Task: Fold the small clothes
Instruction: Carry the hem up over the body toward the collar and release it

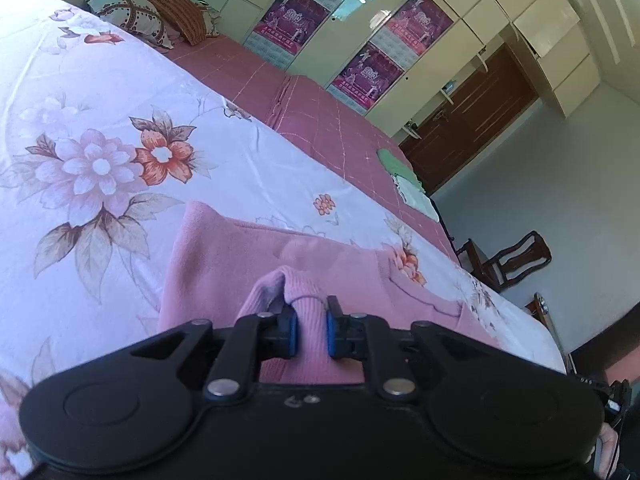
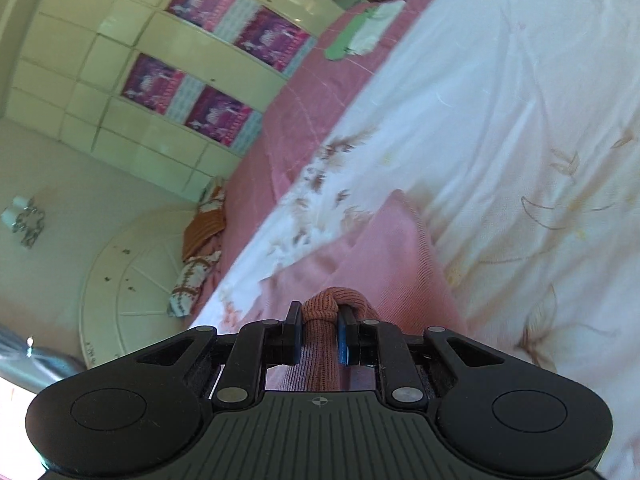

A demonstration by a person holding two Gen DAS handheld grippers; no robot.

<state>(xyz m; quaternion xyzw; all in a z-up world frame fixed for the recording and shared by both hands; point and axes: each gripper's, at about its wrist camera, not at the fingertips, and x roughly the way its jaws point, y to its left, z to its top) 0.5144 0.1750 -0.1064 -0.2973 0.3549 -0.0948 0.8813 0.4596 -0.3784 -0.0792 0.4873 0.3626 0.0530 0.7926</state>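
Note:
A pink knitted garment [image 1: 224, 256] lies on the white floral sheet [image 1: 100, 120] of a bed. My left gripper [image 1: 311, 312] has a bunched ribbed fold of it filling the gap between its blue pads, and the fold humps up over the fingertips. In the right wrist view the same pink garment [image 2: 392, 248] stretches away over the sheet [image 2: 520, 100]. My right gripper [image 2: 320, 320] is shut on another ribbed fold of it, pinched tight between the pads. The view there is blurred.
A pink checked bedspread [image 1: 320, 120] covers the bed's far side, with green and white folded cloths [image 1: 404, 184] near its edge. Pillows [image 1: 136, 12] lie at the head. A cream wardrobe [image 1: 440, 60] lines the wall, and a dark wooden chair [image 1: 516, 256] stands beside the bed.

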